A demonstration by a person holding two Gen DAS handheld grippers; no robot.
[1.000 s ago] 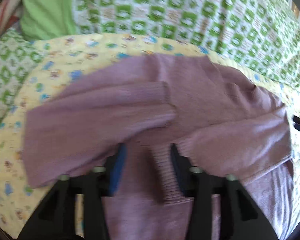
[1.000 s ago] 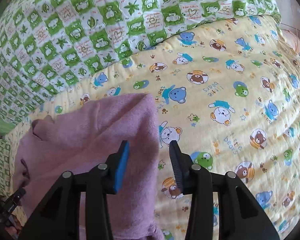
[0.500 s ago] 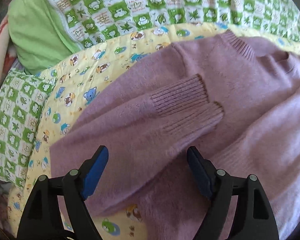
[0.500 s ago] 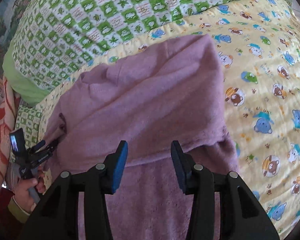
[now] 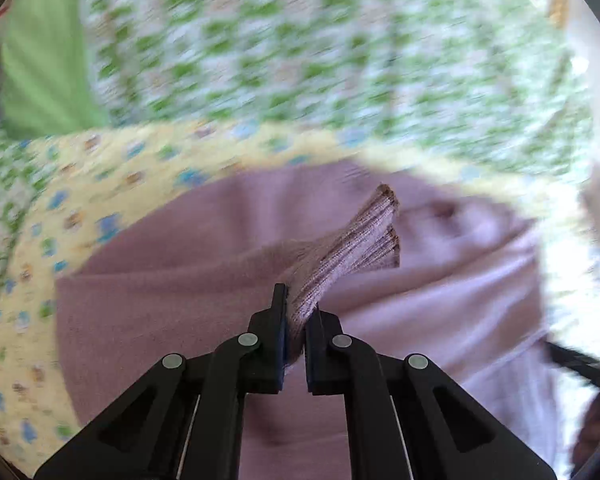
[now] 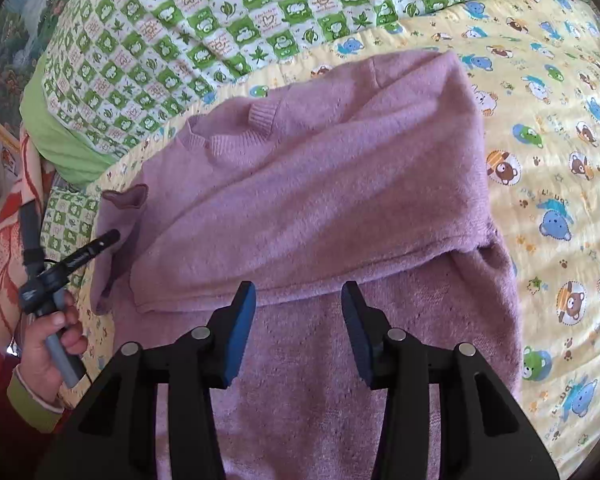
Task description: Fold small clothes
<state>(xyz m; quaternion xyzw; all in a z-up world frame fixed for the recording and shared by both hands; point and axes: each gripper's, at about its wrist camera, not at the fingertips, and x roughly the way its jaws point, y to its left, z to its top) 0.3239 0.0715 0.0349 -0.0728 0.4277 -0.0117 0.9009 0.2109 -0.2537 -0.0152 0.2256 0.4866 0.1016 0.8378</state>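
Note:
A small mauve knit sweater (image 6: 340, 184) lies on a yellow bear-print quilt (image 6: 548, 128), partly folded, its body doubled over toward the collar. In the left wrist view my left gripper (image 5: 296, 312) is shut on the sweater's ribbed sleeve cuffs (image 5: 360, 240) and holds them lifted above the sweater body (image 5: 172, 292). That view is motion-blurred. My right gripper (image 6: 298, 300) is open and empty, hovering just over the folded edge of the sweater. The left gripper (image 6: 112, 236) also shows at the left of the right wrist view, held in a hand.
A green-and-white checked blanket (image 6: 204, 32) lies behind the quilt, with a green pillow (image 6: 64, 136) at the left. A red floral cloth (image 6: 4, 256) is at the far left. The quilt stretches bare to the right of the sweater.
My left gripper has closed on the sleeve cuffs and lifted them; half a second ago it was wide open above them. My right gripper stays open over the sweater, slightly drawn back.

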